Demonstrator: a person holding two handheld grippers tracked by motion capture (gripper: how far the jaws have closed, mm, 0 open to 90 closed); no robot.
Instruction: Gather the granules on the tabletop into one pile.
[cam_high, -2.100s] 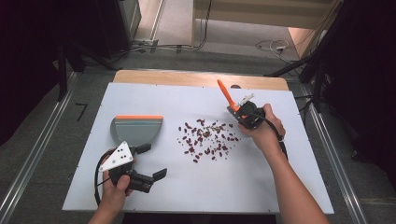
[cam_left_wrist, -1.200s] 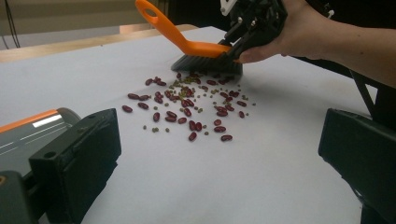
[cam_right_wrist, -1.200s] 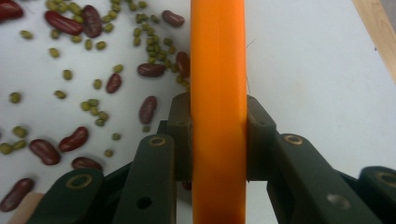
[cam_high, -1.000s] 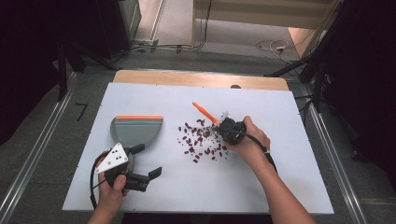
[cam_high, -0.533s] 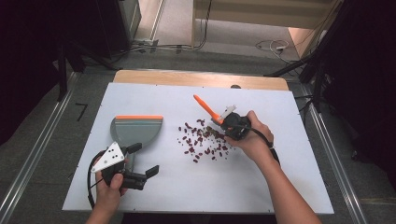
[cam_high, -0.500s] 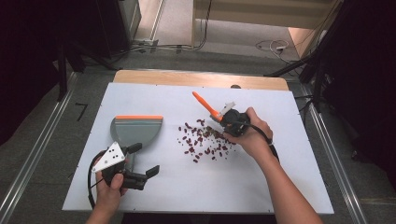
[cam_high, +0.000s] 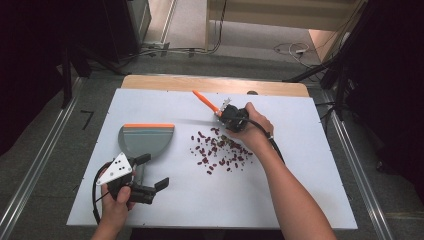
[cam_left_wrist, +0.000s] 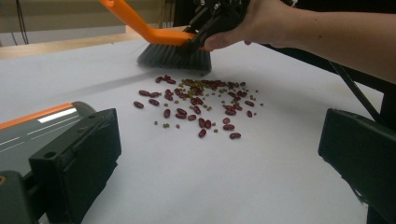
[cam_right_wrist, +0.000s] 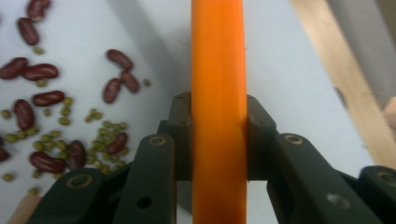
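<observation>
Right tongs carried brush behind beans.

left tongs gaping, right tongs clamped

Two hand-held black grippers, bare forearms

The left gripper is black with blocky, matte jaws, a grey three-cornered plate dotted with small holes on top, and a black cable looping from its rear. The right gripper is black too, its linked jaw arms showing round brass-coloured rivets and small screw holes; a black cable trails along the forearm. No sleeves cover either forearm.
</observation>
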